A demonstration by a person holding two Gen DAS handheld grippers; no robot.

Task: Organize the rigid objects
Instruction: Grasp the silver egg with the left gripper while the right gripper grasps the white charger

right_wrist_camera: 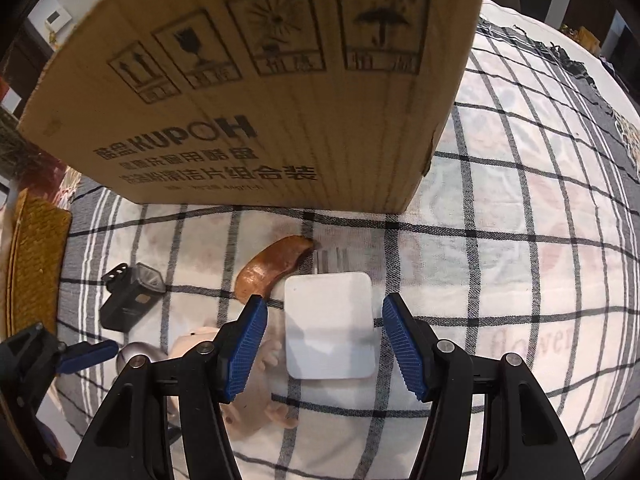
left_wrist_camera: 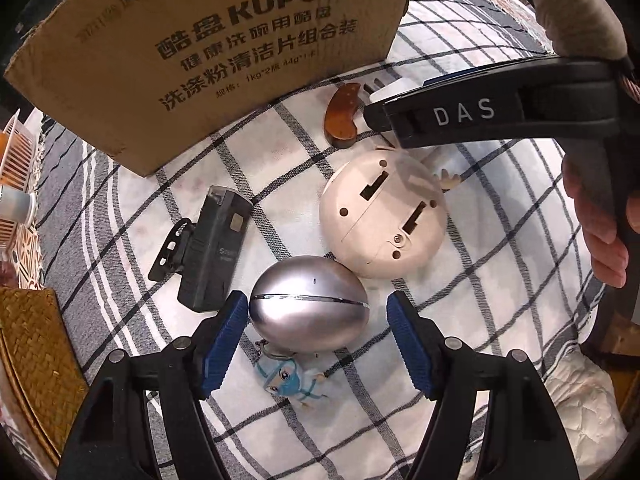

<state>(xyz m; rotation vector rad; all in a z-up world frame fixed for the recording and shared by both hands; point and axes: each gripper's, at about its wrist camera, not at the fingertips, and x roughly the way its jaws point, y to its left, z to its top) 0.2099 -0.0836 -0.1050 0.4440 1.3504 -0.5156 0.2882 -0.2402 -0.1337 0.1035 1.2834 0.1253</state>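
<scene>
Landmark: the cardboard box (left_wrist_camera: 208,44) stands upright on the checked cloth (left_wrist_camera: 500,264) that covers the worktop.
Around the box: a brown curved wooden piece (left_wrist_camera: 342,118) lies just in front of the box; a black bike light (left_wrist_camera: 214,248) lies in front of the box, toward its left end; a cream round device (left_wrist_camera: 384,212) lies bottom-up, farther out from the box than the wooden piece.
Silver egg: the silver egg-shaped case (left_wrist_camera: 308,302) lies farther from the box than the cream device, touching a small blue figurine keychain (left_wrist_camera: 288,380).
Left hand-held gripper (left_wrist_camera: 316,324): open, jaws astride the silver egg, the left pad at its edge, the right pad clear.
White pad: the white rectangular block (right_wrist_camera: 330,324) lies flat in front of the box, just beside the wooden piece.
Right hand-held gripper (right_wrist_camera: 324,344): open, jaws either side of the white block, not pressing it.
Edge: a woven mat (left_wrist_camera: 36,356) lies left of the box.
</scene>
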